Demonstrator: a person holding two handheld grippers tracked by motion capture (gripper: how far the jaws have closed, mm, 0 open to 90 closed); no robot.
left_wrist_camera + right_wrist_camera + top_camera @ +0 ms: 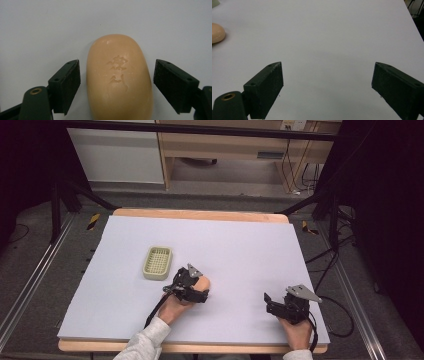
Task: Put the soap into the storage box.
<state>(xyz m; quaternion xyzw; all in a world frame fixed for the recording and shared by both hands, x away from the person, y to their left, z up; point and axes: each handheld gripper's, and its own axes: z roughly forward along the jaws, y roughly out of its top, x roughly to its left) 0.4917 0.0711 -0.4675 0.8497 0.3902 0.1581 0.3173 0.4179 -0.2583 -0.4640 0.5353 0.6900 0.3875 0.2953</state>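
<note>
A peach-coloured bar of soap (119,77) with stamped characters lies flat on the white table sheet (240,250). My left gripper (117,66) is open, one jaw on each side of the bar with a narrow gap at both. From above, the soap (205,281) peeks out beyond the left gripper (199,289) near the middle of the sheet. My right gripper (269,304) rests near the front right, open over bare sheet; in its own view the right gripper (327,68) has nothing between its jaws, and the soap (217,32) lies far off at the left edge.
A pale green slotted soap dish (158,262) stands just left of and beyond the left gripper. The sheet covers a wooden table (200,214). Dark frame legs and cables lie on the floor around it.
</note>
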